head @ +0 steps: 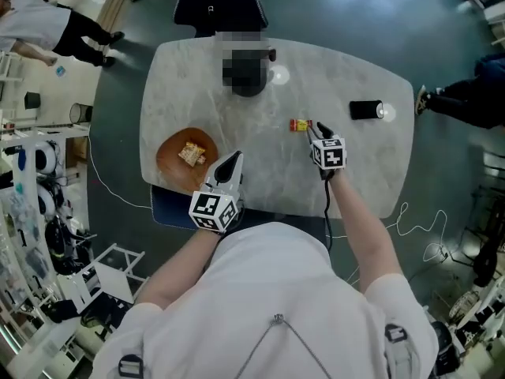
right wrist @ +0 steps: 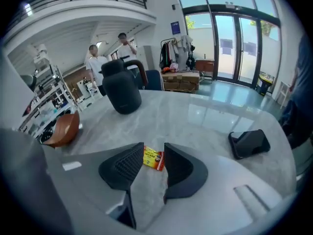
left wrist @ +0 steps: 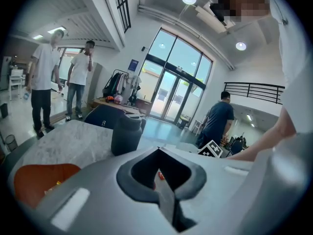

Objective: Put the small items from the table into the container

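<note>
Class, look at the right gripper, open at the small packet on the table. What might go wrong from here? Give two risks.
The packet lies flat on the smooth table at the tips of the right gripper's open jaws, so the pads might skid it away. On the way to the bowl, the right gripper could knock the left gripper, which is beside the bowl.

**Packet in the gap of the parted jaws**

At lower centre the right gripper has its jaws apart. A small red-and-yellow packet lies on the marble table, seen between their tips. A black jug stands upper left, a brown bowl at the left edge and a flat black object at right.
</note>
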Available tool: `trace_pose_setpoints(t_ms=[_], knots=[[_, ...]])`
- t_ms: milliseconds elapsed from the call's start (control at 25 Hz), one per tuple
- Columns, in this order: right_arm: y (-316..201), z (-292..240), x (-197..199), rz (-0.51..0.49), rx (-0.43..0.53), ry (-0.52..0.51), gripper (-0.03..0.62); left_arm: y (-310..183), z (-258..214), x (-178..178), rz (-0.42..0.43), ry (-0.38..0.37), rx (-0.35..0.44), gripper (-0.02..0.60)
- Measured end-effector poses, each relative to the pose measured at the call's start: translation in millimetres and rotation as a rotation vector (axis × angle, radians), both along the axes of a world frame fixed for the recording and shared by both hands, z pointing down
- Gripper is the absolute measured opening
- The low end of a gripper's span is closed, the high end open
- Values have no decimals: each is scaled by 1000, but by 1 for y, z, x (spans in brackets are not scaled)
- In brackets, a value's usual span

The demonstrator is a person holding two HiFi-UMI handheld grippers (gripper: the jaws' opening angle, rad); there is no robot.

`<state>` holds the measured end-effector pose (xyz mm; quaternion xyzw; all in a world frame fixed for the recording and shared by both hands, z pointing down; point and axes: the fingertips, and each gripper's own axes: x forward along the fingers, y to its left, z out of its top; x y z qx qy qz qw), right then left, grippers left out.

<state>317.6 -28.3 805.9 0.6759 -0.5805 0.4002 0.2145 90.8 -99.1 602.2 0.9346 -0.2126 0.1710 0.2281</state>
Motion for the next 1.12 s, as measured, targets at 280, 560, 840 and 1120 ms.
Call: trace_pose_setpoints(t_ms=[280, 560, 840, 1120], knots=[[-16, 54, 14, -110, -98, -30, 160, -4, 19, -13, -76, -63, -26, 3], [-16, 66, 6, -203, -161, -32, 28, -2, 26, -17, -115, -79, -50, 3], [-16, 35, -3, -188, -102, -20, 28, -10, 20, -3, -87, -43, -32, 3], [-14, -67, 6, -80, 95, 54, 28, -5, 1, 13, -37, 14, 2, 3]])
